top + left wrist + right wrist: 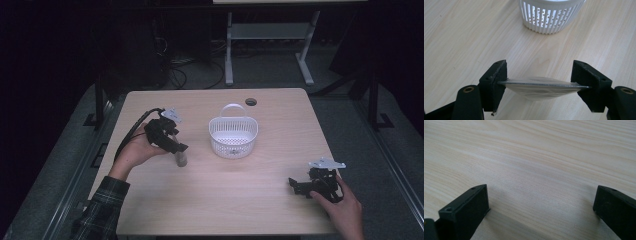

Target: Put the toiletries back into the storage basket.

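A small clear plastic pouch (pixel 181 159) stands upright on the wooden table (pixel 235 205), left of a white slotted basket (pixel 233 134). My left gripper (pixel 180 150) comes down on it from the left. In the left gripper view the pouch's sealed top edge (pixel 541 86) spans from one black pad (pixel 499 80) to the other, and the film bulges below it. The basket (pixel 550 17) lies just beyond the pouch. My right gripper (pixel 294 185) rests low near the table's front right, with its jaws (pixel 541 205) wide apart over bare wood.
The basket has a loop handle at its back and looks empty. A round cable hole (pixel 251 102) sits near the table's far edge. Beyond the table are a white desk frame (pixel 270 45) and cables on a dark floor.
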Motion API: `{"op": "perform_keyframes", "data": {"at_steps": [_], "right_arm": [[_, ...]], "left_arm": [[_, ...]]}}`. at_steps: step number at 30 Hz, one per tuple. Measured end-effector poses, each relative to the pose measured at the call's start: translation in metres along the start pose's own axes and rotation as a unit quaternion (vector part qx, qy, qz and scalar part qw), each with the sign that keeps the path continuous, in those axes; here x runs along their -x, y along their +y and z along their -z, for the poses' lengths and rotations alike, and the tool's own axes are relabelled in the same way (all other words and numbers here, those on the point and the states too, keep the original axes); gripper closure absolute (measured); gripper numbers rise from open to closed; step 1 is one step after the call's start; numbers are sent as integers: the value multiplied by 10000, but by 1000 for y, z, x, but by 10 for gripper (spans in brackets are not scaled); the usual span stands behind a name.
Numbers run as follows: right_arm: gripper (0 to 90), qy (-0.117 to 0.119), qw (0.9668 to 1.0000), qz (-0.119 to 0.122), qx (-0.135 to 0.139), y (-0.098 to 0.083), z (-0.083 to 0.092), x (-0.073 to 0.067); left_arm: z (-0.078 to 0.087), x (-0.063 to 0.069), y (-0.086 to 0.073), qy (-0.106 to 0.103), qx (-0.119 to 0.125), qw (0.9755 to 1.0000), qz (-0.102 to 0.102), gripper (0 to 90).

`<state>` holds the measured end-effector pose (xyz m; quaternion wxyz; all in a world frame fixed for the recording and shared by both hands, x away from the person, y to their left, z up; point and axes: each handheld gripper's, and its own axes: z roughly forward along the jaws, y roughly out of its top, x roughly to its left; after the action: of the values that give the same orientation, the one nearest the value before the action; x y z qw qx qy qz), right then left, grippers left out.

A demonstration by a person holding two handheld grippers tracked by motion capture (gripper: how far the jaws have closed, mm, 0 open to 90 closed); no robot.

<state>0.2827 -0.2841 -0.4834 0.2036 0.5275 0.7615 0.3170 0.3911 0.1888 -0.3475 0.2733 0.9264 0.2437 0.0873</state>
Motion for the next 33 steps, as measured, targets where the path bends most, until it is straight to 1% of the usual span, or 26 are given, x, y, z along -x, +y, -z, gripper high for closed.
{"op": "perform_keyframes", "data": {"at_steps": [11, 20, 24, 33], "right_arm": [[0, 0, 10000, 0, 0, 0, 0, 0], [0, 0, 10000, 0, -1, 0, 0, 0], [0, 0, 10000, 1, 1, 0, 0, 0], [0, 0, 10000, 1, 0, 0, 0, 0]], "left_arm": [[1, 0, 0, 0, -32, 10000, 51, 294], [4, -1, 0, -19, 65, 9999, 128, 295], [9, -2, 2, -3, 130, 9998, 124, 295], [21, 1, 13, -33, 255, 9996, 98, 295]]}}
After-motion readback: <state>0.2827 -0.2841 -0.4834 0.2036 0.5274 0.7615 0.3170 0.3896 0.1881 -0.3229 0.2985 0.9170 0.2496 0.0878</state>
